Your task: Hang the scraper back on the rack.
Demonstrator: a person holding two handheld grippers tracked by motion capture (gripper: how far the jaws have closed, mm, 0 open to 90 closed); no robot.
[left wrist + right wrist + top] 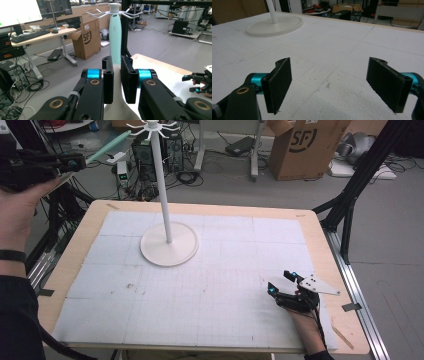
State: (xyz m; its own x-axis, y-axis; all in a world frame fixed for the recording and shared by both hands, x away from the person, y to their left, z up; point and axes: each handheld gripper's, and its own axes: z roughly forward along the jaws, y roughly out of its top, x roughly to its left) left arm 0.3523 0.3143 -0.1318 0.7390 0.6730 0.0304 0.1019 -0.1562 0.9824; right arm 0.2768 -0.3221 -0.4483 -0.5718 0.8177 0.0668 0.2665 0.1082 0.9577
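A white hanger stand rises from a round base (169, 245) on the white mat (225, 270), its thin pole (162, 185) ending in a crown of hooks (151, 127). My left gripper (80, 162) is held high off the table's far left corner, shut on a long mint-green utensil (107, 147). In the left gripper view the utensil (115, 37) stands up between the jaws of the left gripper (117, 75), its tip just under the crown of hooks (115, 10). My right gripper (281, 281) rests on the mat at the near right, open and empty (328, 75).
The wooden table edge (320, 245) frames the mat. Beyond it stand a cardboard box (305, 145), a computer tower (145, 150) with cables, and a black frame leg (360, 185) at the right. A desk with a monitor (20, 10) is behind.
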